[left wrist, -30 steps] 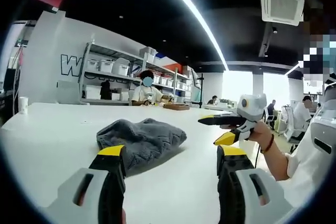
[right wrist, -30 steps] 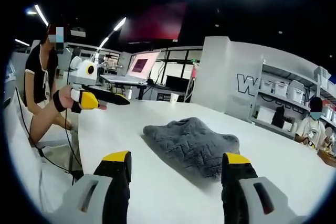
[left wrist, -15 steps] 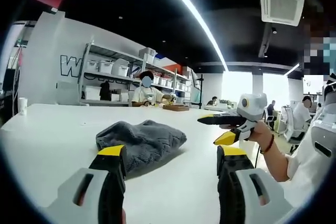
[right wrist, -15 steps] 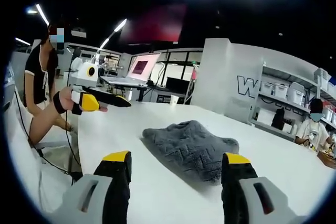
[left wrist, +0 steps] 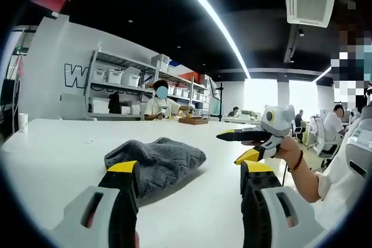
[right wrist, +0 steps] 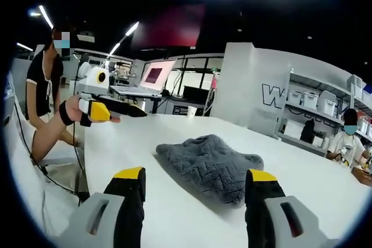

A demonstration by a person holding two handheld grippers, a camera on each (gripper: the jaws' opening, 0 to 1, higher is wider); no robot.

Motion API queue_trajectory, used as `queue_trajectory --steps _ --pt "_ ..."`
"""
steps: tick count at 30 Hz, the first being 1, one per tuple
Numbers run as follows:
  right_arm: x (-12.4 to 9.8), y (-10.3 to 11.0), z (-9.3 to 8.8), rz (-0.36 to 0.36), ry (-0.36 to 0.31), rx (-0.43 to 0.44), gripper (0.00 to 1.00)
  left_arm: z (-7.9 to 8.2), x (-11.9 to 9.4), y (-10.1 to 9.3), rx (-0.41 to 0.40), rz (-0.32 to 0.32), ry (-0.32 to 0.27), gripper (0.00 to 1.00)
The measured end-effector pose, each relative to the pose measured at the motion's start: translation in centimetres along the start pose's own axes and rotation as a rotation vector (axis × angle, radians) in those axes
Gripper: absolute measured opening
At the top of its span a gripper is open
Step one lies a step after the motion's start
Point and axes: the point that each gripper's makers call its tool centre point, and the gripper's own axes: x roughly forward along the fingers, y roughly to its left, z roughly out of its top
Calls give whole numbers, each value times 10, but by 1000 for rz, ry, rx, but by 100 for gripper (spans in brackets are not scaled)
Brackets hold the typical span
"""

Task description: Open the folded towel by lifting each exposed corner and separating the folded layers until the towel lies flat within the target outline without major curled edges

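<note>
A grey folded towel lies bunched on the white table, just beyond my left gripper, whose yellow-tipped jaws stand open with nothing between them. The right gripper enters the left gripper view from the right, held in a hand above the table edge, its jaws apart. In the right gripper view the same towel lies ahead of my open right gripper. The left gripper comes in from the left there, hovering over the table's far side, clear of the towel.
A paper cup stands at the table's far left edge. Shelves with white bins line the wall behind, where a seated person works. Another person stands beside the table. A desk with a monitor sits further back.
Both views have dipped slightly lower toward the table, so the towel looks flatter. The towel itself has not moved and both grippers stay open.
</note>
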Motion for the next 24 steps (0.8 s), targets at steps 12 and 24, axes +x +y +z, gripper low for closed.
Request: queue_trajectory --steps 12,24 --pt "1 -3 4 -1 -9 -2 67 -1 6 3 -3 -2 11 70" --pt "5 -11 8 -7 -9 2 67 1 8 7 -9 -2 18 70"
